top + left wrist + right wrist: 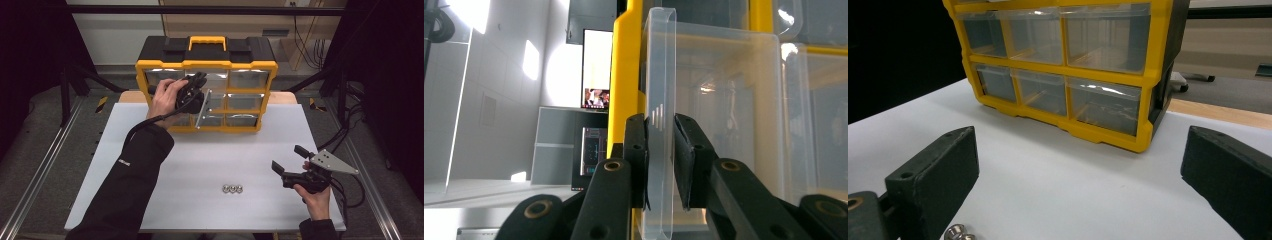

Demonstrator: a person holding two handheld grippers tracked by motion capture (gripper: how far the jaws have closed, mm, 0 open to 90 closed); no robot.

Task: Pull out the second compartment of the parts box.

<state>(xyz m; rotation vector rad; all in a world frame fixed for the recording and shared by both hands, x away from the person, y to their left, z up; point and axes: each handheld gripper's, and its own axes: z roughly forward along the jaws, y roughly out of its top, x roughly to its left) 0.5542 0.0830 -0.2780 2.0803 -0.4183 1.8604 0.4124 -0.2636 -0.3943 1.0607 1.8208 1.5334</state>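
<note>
Squarely between the left gripper (660, 165) fingers sits the drawer lip (660, 90)

glossy clear plastic drawer (659, 100), matt fingers (636, 150)

This looks like a lab or test workshop rather than a home: the white table (200, 165) sits inside a rig of black frame bars, with metal rails (35, 175) running along the floor at the lower left and bundled cables (350, 135) trailing at the right. Yellow-and-black hazard tape (101, 103) marks the floor at middle left. In the left gripper view, screens (596, 97) glow against a pale wall, though they're too blurred to read.
</note>
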